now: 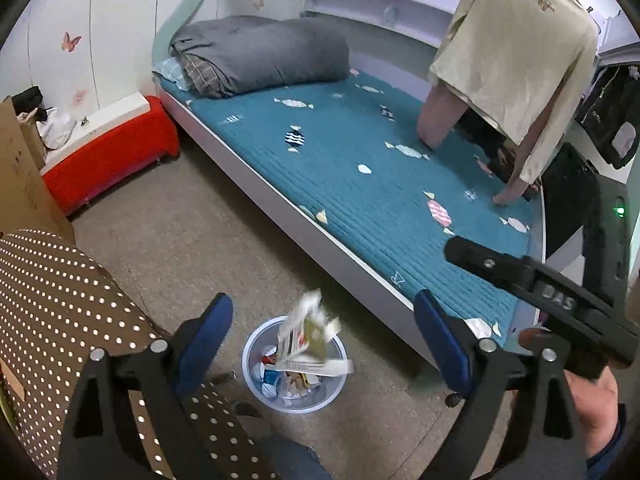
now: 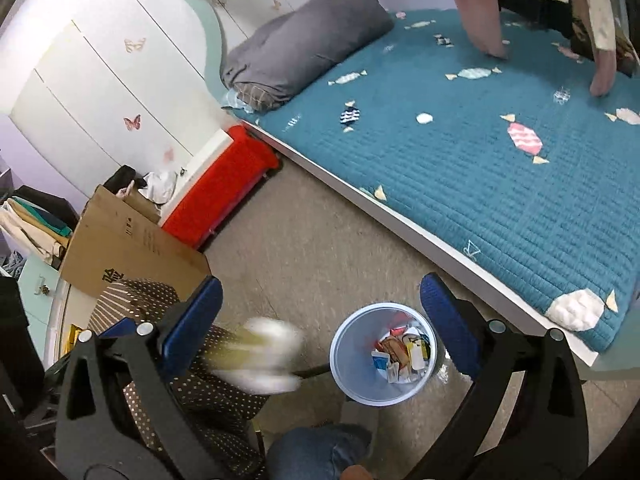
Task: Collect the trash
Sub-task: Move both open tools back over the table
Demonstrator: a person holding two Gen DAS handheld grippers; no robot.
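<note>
A pale blue waste bin [image 1: 256,376] stands on the floor beside the bed, holding several wrappers and paper scraps. A bundle of paper trash [image 1: 308,336] hangs in the air, blurred, just above the bin, between the blue pads of my left gripper [image 1: 324,340], which is open and touches nothing. In the right wrist view the bin [image 2: 352,364] sits between the pads of my open right gripper [image 2: 320,320], and the same trash [image 2: 260,356] shows as a blur left of the bin. The right gripper's black body [image 1: 540,292] shows in the left wrist view at right.
A bed with a teal candy-pattern cover [image 1: 360,168] and rolled grey bedding [image 1: 260,56] fills the right side. A person [image 1: 512,60] leans on it. A brown polka-dot chair [image 1: 60,312], a cardboard box [image 2: 132,248] and a red bench [image 1: 108,156] stand at left.
</note>
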